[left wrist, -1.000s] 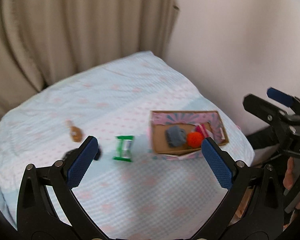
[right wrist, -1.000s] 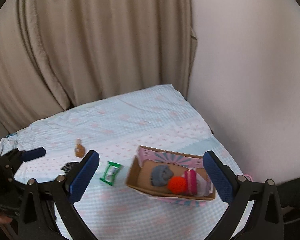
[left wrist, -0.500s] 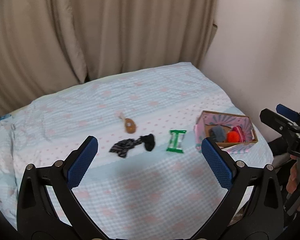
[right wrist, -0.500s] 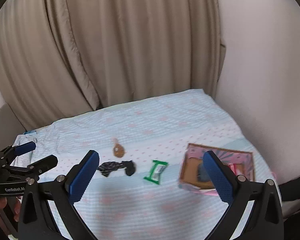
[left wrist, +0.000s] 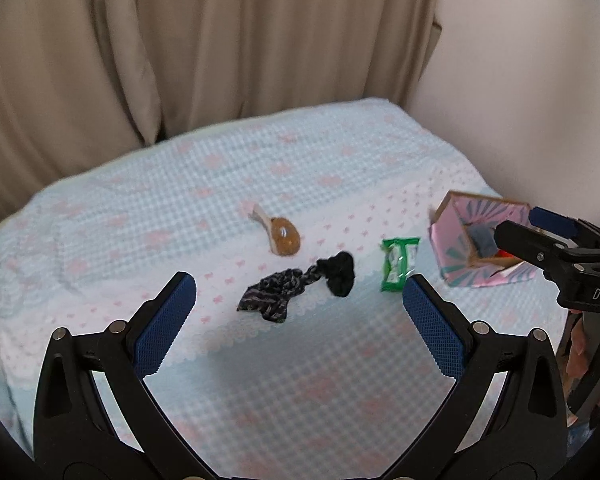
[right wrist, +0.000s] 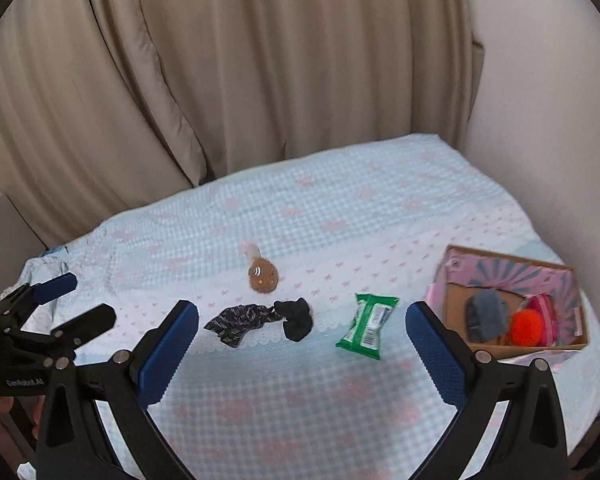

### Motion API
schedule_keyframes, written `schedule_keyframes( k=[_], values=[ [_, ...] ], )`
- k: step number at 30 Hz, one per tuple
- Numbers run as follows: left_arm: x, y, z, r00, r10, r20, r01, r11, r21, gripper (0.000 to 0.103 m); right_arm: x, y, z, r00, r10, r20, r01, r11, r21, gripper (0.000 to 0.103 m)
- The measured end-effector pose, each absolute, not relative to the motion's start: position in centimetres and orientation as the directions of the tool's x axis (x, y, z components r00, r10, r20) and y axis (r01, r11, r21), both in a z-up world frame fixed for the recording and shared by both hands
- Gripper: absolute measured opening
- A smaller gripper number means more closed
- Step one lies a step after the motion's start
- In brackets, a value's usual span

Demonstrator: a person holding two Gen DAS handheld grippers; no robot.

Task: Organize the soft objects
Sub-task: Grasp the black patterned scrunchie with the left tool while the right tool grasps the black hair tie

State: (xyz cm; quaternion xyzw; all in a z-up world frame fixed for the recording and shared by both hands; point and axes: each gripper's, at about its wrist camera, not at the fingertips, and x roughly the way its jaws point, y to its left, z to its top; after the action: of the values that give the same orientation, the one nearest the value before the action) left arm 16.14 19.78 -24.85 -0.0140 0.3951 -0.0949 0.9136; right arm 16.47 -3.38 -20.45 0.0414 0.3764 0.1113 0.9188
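A dark patterned cloth point(left wrist: 274, 294) point(right wrist: 240, 318) tied to a black sock point(left wrist: 340, 274) point(right wrist: 296, 318) lies mid-bed. A brown drumstick toy point(left wrist: 282, 234) point(right wrist: 262, 274) lies behind it. A green wipes pack point(left wrist: 398, 266) point(right wrist: 368, 326) lies to the right. A pink cardboard box point(left wrist: 450, 248) point(right wrist: 512, 258) at the right holds a grey item point(right wrist: 486, 314), an orange ball point(right wrist: 526, 326) and a pink item point(right wrist: 544, 312). My left gripper point(left wrist: 300, 320) is open and empty above the near bed. My right gripper point(right wrist: 300, 354) is open and empty.
The bed has a light blue checked cover point(left wrist: 300, 380) point(right wrist: 340, 208). Beige curtains point(left wrist: 180, 40) point(right wrist: 220, 60) hang behind it and a pale wall point(left wrist: 520, 60) point(right wrist: 540, 100) stands at the right. Each gripper shows in the other's view, the right one point(left wrist: 556, 240) and the left one point(right wrist: 48, 308).
Both views have swung left and pulled back, so the cloth, sock and drumstick toy now sit near centre and the box at the right. Both grippers stay open.
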Motion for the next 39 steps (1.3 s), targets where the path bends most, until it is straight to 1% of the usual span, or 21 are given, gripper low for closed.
schedule_keyframes(
  k=[4,11,14,17,19,20,23,24,25,28,29,31,32,33,34,35,36,37,39],
  values=[
    [18.9,20.2,-30.0,0.649,-0.206,-0.733,0.186,0.976,-0.11,0.103,19.3,-1.5,-25.0,0.671,0.238,-0.703,-0.196,0.97,0.142,0.103],
    [23.9,19.1,-39.5,0.618,-0.228,-0.753,0.268,0.961,-0.071,0.102,24.2,0.9,-34.1,0.636,0.243,-0.732,-0.26,0.961,0.093,0.103],
    [25.4,18.5,-43.0,0.599,-0.226,-0.768,0.291,0.955,-0.054,0.099,26.0,1.5,-37.8,0.615,0.251,-0.747,-0.282,0.955,0.089,0.095],
    [26.8,17.8,-46.3,0.587,-0.215,-0.781,0.297,0.954,-0.039,0.097,27.5,1.9,-40.7,0.598,0.255,-0.76,-0.297,0.951,0.086,0.092],
    [27.4,17.6,-47.7,0.583,-0.208,-0.785,0.298,0.954,-0.031,0.096,28.5,2.3,-42.7,0.587,0.262,-0.766,-0.314,0.946,0.083,0.088],
    [27.7,17.5,-48.3,0.583,-0.206,-0.786,0.298,0.954,-0.029,0.095,28.8,2.5,-43.4,0.582,0.265,-0.769,-0.322,0.943,0.081,0.085],
    [28.2,17.2,-49.6,0.589,-0.188,-0.786,0.294,0.956,-0.008,0.094,29.6,3.1,-45.1,0.573,0.275,-0.772,-0.349,0.934,0.074,0.081],
    [28.3,17.1,-49.9,0.593,-0.178,-0.785,0.293,0.956,0.005,0.092,29.9,3.2,-45.6,0.569,0.282,-0.772,-0.357,0.931,0.077,0.077],
    [28.4,17.0,-50.0,0.596,-0.168,-0.785,0.292,0.956,0.017,0.089,30.0,3.3,-45.9,0.567,0.29,-0.771,-0.363,0.928,0.082,0.075],
    [28.7,16.7,-50.3,0.603,-0.15,-0.783,0.302,0.952,0.05,0.085,30.7,3.8,-47.0,0.559,0.299,-0.774,-0.378,0.922,0.083,0.067],
    [28.7,16.6,-50.3,0.605,-0.151,-0.782,0.305,0.951,0.053,0.083,30.9,4.1,-47.4,0.555,0.301,-0.775,-0.383,0.92,0.083,0.062],
    [28.7,16.5,-50.2,0.604,-0.155,-0.782,0.313,0.948,0.055,0.074,31.0,4.2,-47.6,0.557,0.306,-0.772,-0.387,0.918,0.084,0.058],
    [28.7,16.5,-50.2,0.603,-0.159,-0.782,0.32,0.946,0.055,0.071,31.0,4.3,-47.6,0.564,0.303,-0.768,-0.389,0.918,0.076,0.053],
    [28.8,16.4,-50.1,0.603,-0.162,-0.781,0.324,0.945,0.054,0.064,30.9,4.4,-47.6,0.567,0.302,-0.767,-0.392,0.917,0.071,0.048],
    [28.8,16.3,-50.0,0.601,-0.165,-0.782,0.327,0.943,0.053,0.059,30.9,4.4,-47.7,0.569,0.298,-0.767,-0.394,0.917,0.063,0.045],
    [28.8,16.3,-50.0,0.6,-0.165,-0.783,0.329,0.943,0.054,0.057,30.9,4.5,-47.7,0.573,0.287,-0.768,-0.397,0.917,0.046,0.04],
    [28.9,16.2,-49.9,0.599,-0.166,-0.784,0.331,0.942,0.054,0.051,30.8,4.6,-47.7,0.576,0.283,-0.767,-0.401,0.915,0.036,0.035],
    [28.9,16.2,-49.8,0.598,-0.165,-0.784,0.332,0.942,0.055,0.045,30.8,4.6,-47.7,0.578,0.281,-0.767,-0.404,0.914,0.031,0.034],
    [29.0,16.1,-49.7,0.597,-0.161,-0.786,0.329,0.943,0.057,0.038,30.8,4.5,-47.6,0.577,0.282,-0.767,-0.403,0.915,0.033,0.03]
  ],
)
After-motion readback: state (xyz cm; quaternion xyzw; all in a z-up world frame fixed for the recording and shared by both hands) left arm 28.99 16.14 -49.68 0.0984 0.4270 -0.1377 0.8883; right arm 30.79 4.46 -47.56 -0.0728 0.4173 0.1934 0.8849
